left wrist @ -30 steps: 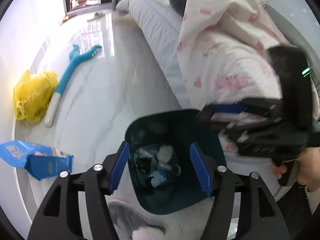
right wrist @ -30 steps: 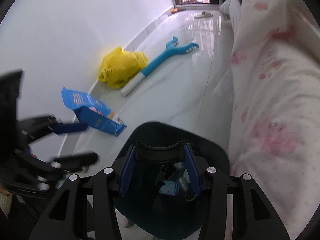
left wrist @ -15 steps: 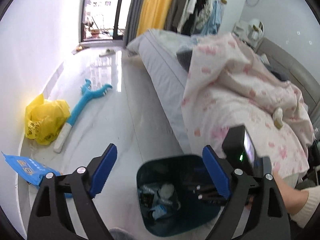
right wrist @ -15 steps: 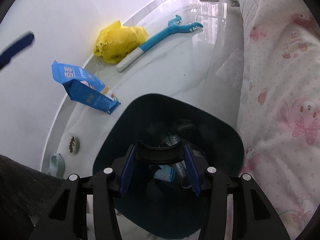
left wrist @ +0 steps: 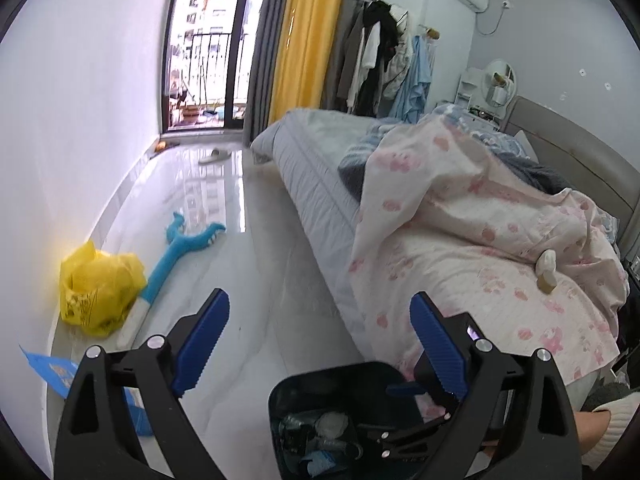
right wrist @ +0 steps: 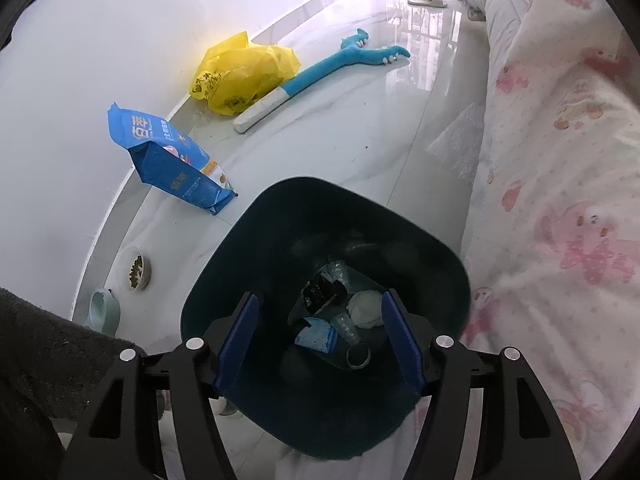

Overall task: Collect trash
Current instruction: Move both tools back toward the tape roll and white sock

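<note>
Both tools hang spread and hold nothing: my left tool (left wrist: 320,336) looks out across the floor (left wrist: 256,280), my right tool (right wrist: 318,340) sits over the bin (right wrist: 280,208), whose bottom holds wrappers (right wrist: 316,334) and a tissue wad (right wrist: 362,308). Going left to right on the floor: the blue pouch (right wrist: 168,156) by the wall, the yellow bag (right wrist: 240,72), a blue toy (right wrist: 332,68), then the bed (right wrist: 560,160). I judge the pouch or bag next. The bag's loose plastic could slip a shallow pinch, and a low swing could tip the bin.
</note>
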A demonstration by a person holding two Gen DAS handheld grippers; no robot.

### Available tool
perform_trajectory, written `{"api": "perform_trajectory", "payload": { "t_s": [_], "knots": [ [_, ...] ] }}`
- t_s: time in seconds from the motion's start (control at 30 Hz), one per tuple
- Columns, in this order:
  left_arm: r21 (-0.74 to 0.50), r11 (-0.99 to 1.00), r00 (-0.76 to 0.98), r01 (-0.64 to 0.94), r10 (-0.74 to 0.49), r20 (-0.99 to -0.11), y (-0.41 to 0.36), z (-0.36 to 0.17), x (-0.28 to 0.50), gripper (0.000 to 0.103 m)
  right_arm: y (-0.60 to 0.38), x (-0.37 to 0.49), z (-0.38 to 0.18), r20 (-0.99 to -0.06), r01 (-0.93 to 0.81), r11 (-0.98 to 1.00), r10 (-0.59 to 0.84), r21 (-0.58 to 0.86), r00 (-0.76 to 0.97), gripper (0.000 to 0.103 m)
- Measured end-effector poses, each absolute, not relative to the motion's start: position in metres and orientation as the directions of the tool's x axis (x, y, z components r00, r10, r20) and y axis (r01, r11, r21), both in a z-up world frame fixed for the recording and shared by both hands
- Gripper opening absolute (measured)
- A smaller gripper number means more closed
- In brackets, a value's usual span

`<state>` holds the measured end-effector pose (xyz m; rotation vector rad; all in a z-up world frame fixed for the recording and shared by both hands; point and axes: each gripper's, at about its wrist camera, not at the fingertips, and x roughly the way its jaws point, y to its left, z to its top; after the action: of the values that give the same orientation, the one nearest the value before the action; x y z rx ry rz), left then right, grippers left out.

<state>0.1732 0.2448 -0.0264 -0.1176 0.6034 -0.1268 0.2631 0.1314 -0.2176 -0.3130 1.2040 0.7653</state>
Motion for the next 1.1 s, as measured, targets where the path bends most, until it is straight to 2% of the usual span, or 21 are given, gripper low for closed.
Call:
{"api": "perform_trajectory", "payload": {
  "t_s": [0.3,0.57,0.87,1.1],
  "knots": [
    [-0.151,0.983,0.854,0.102,-0.164,-0.494,0.222,0.001,0.18,0.096,0.104,0.262,-0.171,-0.844,-0.687,0.699,0.479,0.201,0.241,0.072],
    [-0.173,0.978,0.858,0.12,-0.19,-0.478,0.199,0.01,0.193,0.096,0.063,0.266,-0.131,-0.753,-0.667,0.709,0.563,0.228,0.341,0.077],
    [-0.178,0.972,0.852,0.154,-0.222,-0.474,0.159,0.012,0.207,0.096,0.006,0.272,-0.107,-0.691,-0.62,0.762,0.551,0.189,0.467,0.079],
    [-0.202,0.962,0.833,0.186,-0.263,-0.486,0.129,0.009,0.22,0.097,-0.041,0.277,-0.094,-0.664,-0.56,0.822,0.476,0.102,0.577,0.081]
  ]
}}
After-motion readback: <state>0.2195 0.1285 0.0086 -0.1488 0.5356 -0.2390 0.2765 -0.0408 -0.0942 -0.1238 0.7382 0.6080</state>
